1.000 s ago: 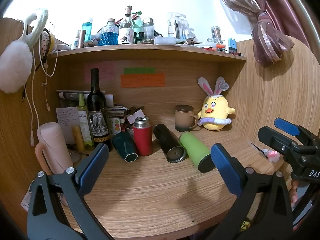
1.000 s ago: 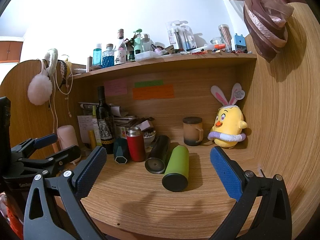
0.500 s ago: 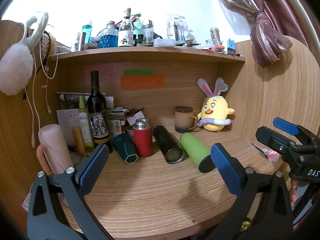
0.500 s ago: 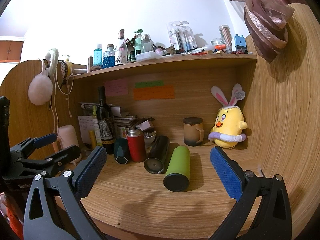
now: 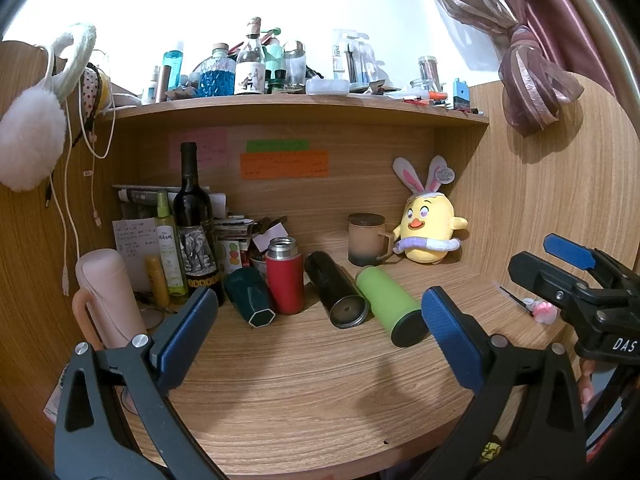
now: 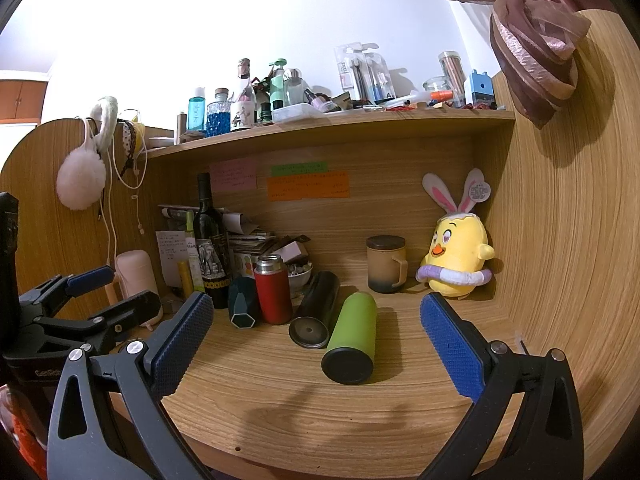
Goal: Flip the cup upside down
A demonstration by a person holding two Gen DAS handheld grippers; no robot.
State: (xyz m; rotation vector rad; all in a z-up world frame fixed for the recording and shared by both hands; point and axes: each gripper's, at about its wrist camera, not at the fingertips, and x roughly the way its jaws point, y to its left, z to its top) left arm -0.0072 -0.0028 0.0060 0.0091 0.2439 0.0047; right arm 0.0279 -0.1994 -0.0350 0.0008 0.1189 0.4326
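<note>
A green cup [image 5: 387, 303] [image 6: 353, 338] lies on its side on the wooden desk, base toward me. A black cup [image 5: 335, 293] [image 6: 316, 313] lies beside it on its left. A red flask [image 5: 284, 276] [image 6: 273, 289] stands upright, and a dark teal cup [image 5: 249, 297] [image 6: 241, 306] leans next to it. A lidded brown mug [image 5: 367, 239] [image 6: 386, 263] stands at the back. My left gripper [image 5: 316, 334] is open and empty, short of the cups. My right gripper [image 6: 316, 336] is open and empty, also short of them.
A wine bottle [image 5: 196, 228], small bottles, papers and a pink flask [image 5: 110, 296] crowd the left. A yellow plush chick [image 5: 430, 230] sits at the back right corner. A shelf [image 5: 296, 104] full of bottles overhangs the desk. The wooden side wall [image 6: 560, 240] bounds the right.
Both grippers have drifted very slightly; the view barely shifts. The cups have not moved.
</note>
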